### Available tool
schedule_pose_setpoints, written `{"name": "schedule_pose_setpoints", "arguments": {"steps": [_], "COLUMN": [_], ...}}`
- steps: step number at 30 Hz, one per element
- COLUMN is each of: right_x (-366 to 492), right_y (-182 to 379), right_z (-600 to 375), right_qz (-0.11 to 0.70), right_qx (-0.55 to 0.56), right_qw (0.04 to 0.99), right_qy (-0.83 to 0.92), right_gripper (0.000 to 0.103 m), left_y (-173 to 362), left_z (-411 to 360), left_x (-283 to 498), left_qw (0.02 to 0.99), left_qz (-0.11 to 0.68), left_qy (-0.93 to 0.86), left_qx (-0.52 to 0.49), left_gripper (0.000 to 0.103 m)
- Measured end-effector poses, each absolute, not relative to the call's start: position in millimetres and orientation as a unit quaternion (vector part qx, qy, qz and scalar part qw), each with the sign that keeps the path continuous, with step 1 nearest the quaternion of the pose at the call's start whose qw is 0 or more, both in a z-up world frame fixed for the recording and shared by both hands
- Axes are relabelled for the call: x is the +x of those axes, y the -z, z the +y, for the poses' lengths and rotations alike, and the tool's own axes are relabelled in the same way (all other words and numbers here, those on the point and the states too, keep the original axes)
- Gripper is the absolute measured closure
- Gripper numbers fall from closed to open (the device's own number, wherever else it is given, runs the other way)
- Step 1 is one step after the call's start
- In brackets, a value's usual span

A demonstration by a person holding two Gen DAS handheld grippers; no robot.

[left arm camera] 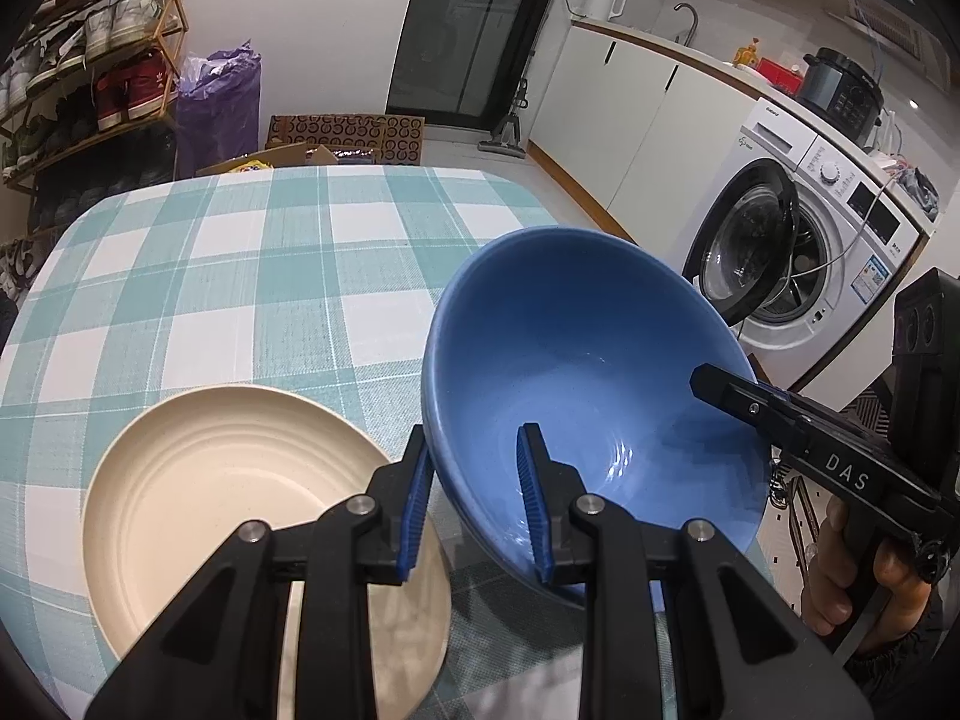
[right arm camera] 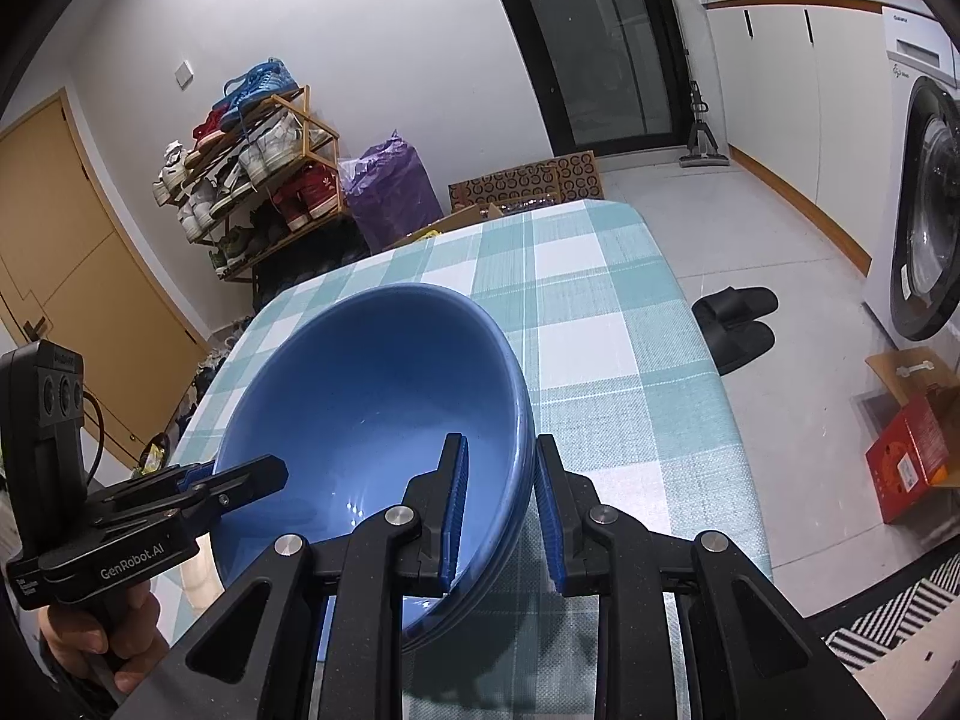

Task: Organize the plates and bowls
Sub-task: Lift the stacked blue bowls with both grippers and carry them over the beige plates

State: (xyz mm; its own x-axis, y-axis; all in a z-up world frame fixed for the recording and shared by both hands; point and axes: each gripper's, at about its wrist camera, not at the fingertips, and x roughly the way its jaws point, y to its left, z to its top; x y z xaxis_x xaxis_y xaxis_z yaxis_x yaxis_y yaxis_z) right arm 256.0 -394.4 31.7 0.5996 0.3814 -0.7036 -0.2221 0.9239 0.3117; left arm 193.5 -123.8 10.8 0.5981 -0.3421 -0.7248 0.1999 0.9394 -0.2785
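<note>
A blue bowl [left arm camera: 576, 396] is held above the checked teal-and-white tablecloth [left arm camera: 240, 276], gripped from two opposite sides of its rim. The left gripper [left arm camera: 480, 498] has closed its blue-padded fingers [left arm camera: 531, 492] narrowly on the bowl's left rim, one pad inside the wall and one outside. The right gripper [right arm camera: 501, 504] pinches the right rim in the same way, one pad inside and one outside. The bowl is round, so it has no long axis; its mouth faces up and is tilted toward the near side, the far rim standing higher than the near one. In the right wrist view a second rim line shows just under the top one, so it may be a nested pair, though that cannot be settled. A cream plate [left arm camera: 240, 516] lies flat on the cloth at the near left, just beside the bowl and partly under the left gripper. Beyond the table's right edge stands a washing machine [left arm camera: 804, 240] with its door open.
</note>
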Motion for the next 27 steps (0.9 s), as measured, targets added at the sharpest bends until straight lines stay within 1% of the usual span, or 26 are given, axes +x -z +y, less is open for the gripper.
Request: {"name": "schedule_pose_setpoints", "arguments": {"steps": [14,27], "right_x": [238.0,229.3], "right_y": [-58.8,-79.7], "right_z": [-399.6,-384.2], "right_qz": [0.393,0.378], "right_qx": [0.102,0.094], "right_qw": [0.898,0.903], "right_qy": [-0.169,-0.18], "right_gripper": [0.081,0.081], "left_y": [-34.8,-47.6], "left_z": [-124.4,-109.9], "left_x": [182.7,173.1], "left_qw": [0.899,0.906], "left_qz": [0.402,0.388], "left_qy": [0.155,0.146], "left_qx": [-0.078,-0.081], "left_gripper": [0.077,0.077]}}
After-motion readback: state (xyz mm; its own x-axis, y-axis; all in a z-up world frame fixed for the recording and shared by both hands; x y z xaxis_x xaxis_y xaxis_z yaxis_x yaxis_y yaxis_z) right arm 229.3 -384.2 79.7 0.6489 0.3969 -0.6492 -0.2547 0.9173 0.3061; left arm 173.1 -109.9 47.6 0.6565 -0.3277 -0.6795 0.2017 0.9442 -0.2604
